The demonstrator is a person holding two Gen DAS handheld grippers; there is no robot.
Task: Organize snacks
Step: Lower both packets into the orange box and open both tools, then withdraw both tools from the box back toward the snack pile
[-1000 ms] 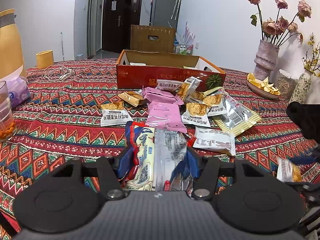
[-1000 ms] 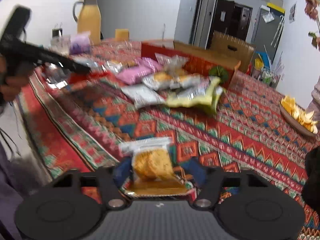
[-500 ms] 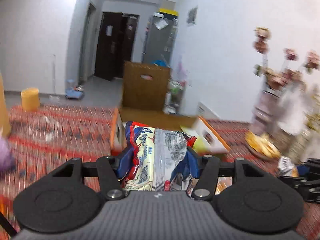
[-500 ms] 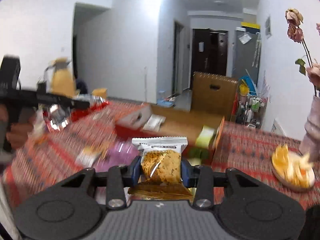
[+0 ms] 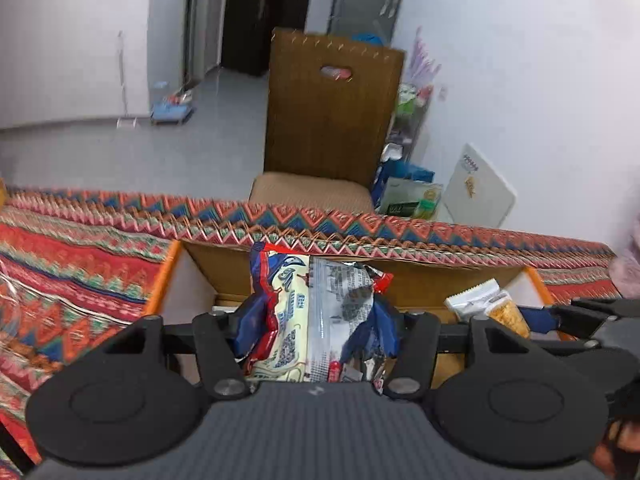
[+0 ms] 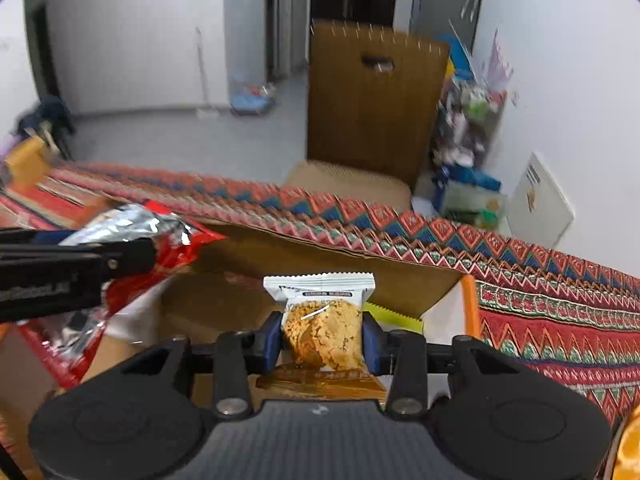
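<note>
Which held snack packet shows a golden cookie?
The white-topped packet in the right gripper; the left gripper's larger packet is red, blue and silver.

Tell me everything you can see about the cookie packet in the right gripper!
The cookie packet is a small sealed wrapper, white with a crimped top edge, clear in the middle over a crumbly golden cookie, brown-gold at the bottom. It stands upright between the right gripper's blue fingers, which are easing apart, above the open cardboard box.

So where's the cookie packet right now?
In the right wrist view the cookie packet sits between the right gripper's jaws, above the open cardboard box; the left wrist view shows it at right.
</note>
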